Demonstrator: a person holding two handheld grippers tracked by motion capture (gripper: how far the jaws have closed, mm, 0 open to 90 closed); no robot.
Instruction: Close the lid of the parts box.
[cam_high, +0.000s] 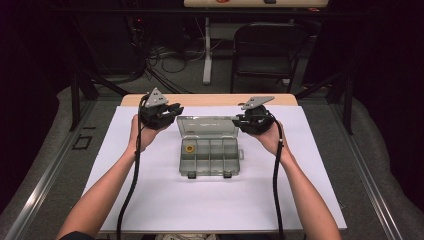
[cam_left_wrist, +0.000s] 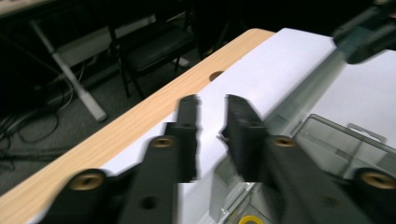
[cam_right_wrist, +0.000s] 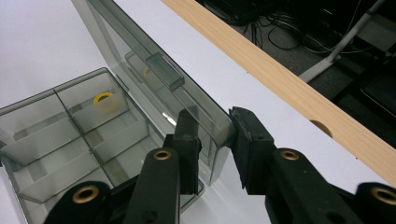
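The clear compartment box (cam_high: 209, 155) sat mid-worktop on white paper (cam_high: 150, 200), its lid (cam_right_wrist: 154, 79) standing open. The right claw (cam_right_wrist: 212, 140) was spread around the lid's corner, not yet pinching. The left claw (cam_left_wrist: 208, 126) hung open, empty, beside the lid's other end. Thin, light, slippery plastic, probably; the rim looked the best hold. A yellow ring (cam_high: 189, 148) lay inside.

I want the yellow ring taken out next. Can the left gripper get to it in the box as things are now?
Probably yes. The lid stands open at the back, so the yellow ring lies uncovered in the box's far-left compartment, on the left gripper's side. The compartment walls may make the grasp tight.
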